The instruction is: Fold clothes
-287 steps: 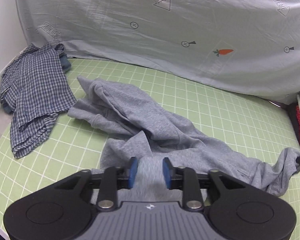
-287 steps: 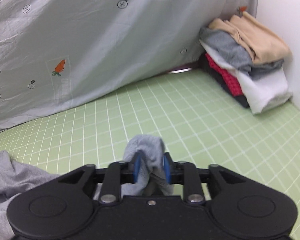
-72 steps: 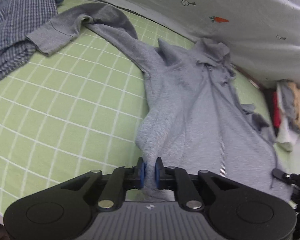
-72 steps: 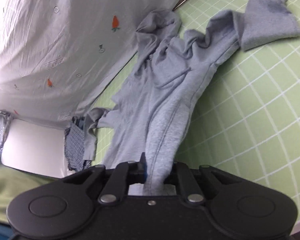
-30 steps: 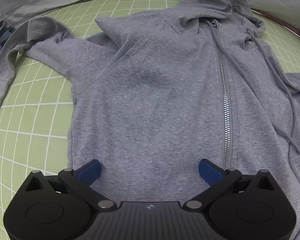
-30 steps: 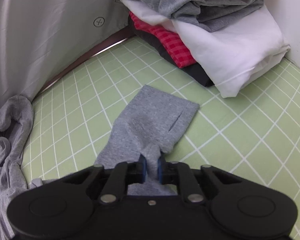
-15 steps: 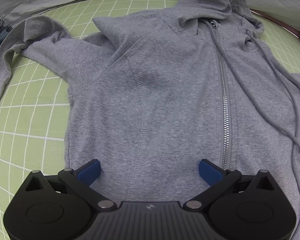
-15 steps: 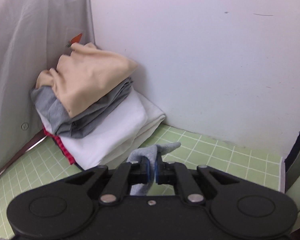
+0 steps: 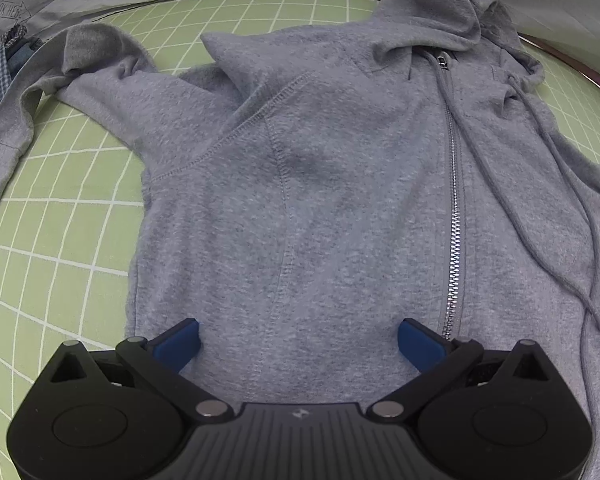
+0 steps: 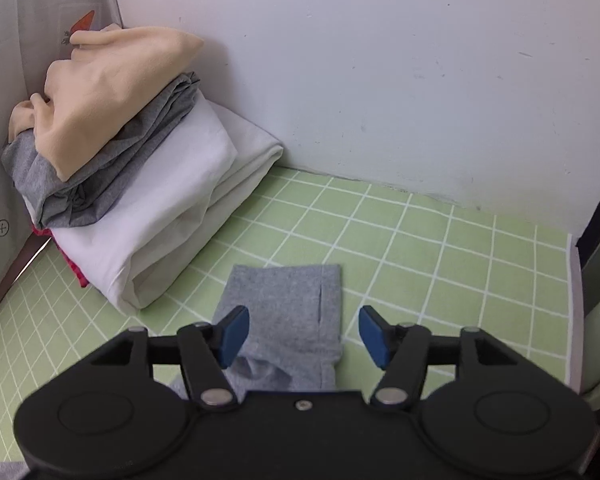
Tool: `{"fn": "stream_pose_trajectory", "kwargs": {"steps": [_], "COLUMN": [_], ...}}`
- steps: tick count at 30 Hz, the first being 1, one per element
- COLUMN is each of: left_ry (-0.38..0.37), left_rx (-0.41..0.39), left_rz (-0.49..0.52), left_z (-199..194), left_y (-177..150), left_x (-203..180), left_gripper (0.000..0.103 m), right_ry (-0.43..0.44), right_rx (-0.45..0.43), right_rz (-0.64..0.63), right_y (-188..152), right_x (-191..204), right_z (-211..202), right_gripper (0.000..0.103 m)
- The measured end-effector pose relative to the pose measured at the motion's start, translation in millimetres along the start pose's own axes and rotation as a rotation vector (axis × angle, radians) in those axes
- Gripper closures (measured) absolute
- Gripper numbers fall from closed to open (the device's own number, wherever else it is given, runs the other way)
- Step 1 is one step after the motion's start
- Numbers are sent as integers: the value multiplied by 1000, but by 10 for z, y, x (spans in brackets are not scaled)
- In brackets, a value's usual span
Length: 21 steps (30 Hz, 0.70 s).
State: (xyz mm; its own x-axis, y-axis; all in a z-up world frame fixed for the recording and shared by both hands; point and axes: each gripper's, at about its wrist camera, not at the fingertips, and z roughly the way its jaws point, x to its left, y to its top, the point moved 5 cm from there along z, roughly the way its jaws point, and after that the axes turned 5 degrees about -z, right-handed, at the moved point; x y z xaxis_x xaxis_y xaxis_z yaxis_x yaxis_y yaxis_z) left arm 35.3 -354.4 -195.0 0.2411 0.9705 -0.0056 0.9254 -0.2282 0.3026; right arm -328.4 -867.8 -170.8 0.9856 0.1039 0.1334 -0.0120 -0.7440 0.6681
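**Two claws spread wide over a flat grey hoodie**

Both grippers stand with their blue pads far apart, gripping nothing. The left gripper (image 9: 299, 338) hangs over the hem end of the grey hoodie (image 9: 340, 200), which lies face up on the green grid mat (image 9: 60, 240), filling the centre of the left view. Its long axis runs from the bottom of the frame up to the crumpled hood (image 9: 440, 12) at upper right, the metal zipper (image 9: 454, 220) tracing that line. One sleeve (image 9: 24, 120) trails off to the left edge. The fabric is soft, flecked fleece with visible stitched seams and a loose drawstring (image 9: 540, 184).

The right gripper (image 10: 304, 330) hovers above the other sleeve's cuff (image 10: 288, 304), lying flat at lower centre, cuff end pointing up-frame. To its upper left, a stack of folded clothes (image 10: 140, 200) sits in the corner against the white wall (image 10: 380, 60): beige on top, then dark grey, white, red.
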Motion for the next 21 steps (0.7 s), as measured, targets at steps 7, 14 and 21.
{"fn": "stream_pose_trajectory", "kwargs": {"steps": [7,14,21], "left_ry": [4,16,23], "left_rx": [-5,-14,-11], "left_rz": [-17,-51,-71], "left_z": [24,36,58], "left_y": [-24,-25,-36], "left_x": [21,5,3], "left_gripper": [0,0,0], "right_ry": [-2,-25,-117], "right_rx": [93,78,-173], "right_rz": [72,-139,-131], "right_y": [-4,16,465], "right_x": [-159,22,-169], "right_z": [475,540,108], "right_gripper": [40,94,96]}}
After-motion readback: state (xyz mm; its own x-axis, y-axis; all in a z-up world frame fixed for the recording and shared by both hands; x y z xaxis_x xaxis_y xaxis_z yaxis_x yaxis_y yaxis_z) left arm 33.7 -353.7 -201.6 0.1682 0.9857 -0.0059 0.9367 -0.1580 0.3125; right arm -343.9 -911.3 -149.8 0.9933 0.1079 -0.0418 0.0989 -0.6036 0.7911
